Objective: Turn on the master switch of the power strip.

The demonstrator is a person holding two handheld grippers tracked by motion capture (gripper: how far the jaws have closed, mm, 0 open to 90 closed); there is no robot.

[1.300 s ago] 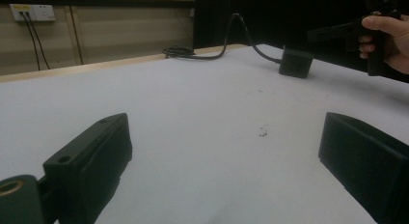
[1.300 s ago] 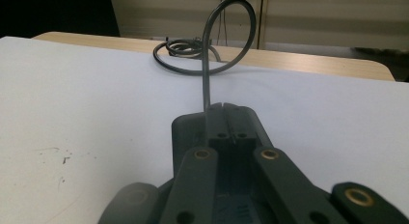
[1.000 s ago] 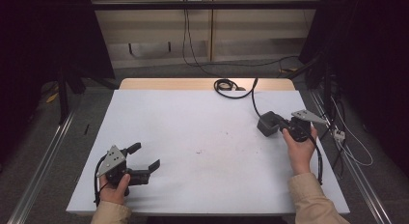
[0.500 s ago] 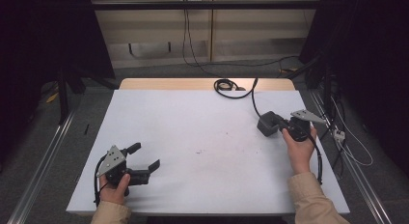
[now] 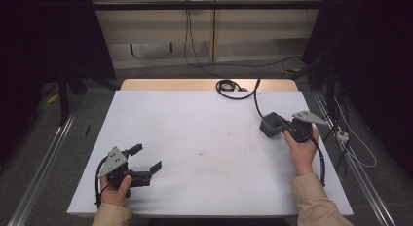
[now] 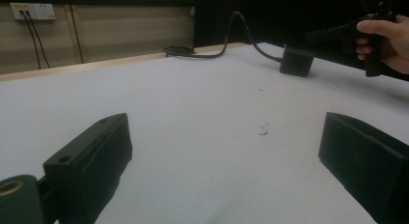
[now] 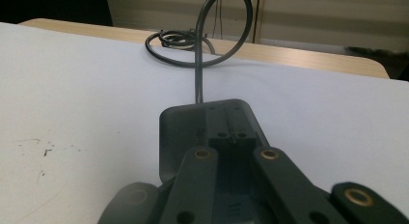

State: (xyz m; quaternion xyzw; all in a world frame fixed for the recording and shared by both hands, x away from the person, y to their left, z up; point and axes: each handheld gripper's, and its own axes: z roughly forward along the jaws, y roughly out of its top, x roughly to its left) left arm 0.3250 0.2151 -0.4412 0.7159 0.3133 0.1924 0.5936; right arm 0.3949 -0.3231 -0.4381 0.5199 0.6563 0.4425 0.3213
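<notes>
Nothing is changing since earlier: left gripper (image 5: 146, 160) is resting jaws spread on the surface (image 5: 204, 138); right gripper (image 5: 272, 124), jaws pressed together, is touching the black adapter (image 7: 202, 132).

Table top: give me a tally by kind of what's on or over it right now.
Grippers: 2, left gripper and right gripper
Black power box: 1
Black cable: 1
Total: 4
</notes>
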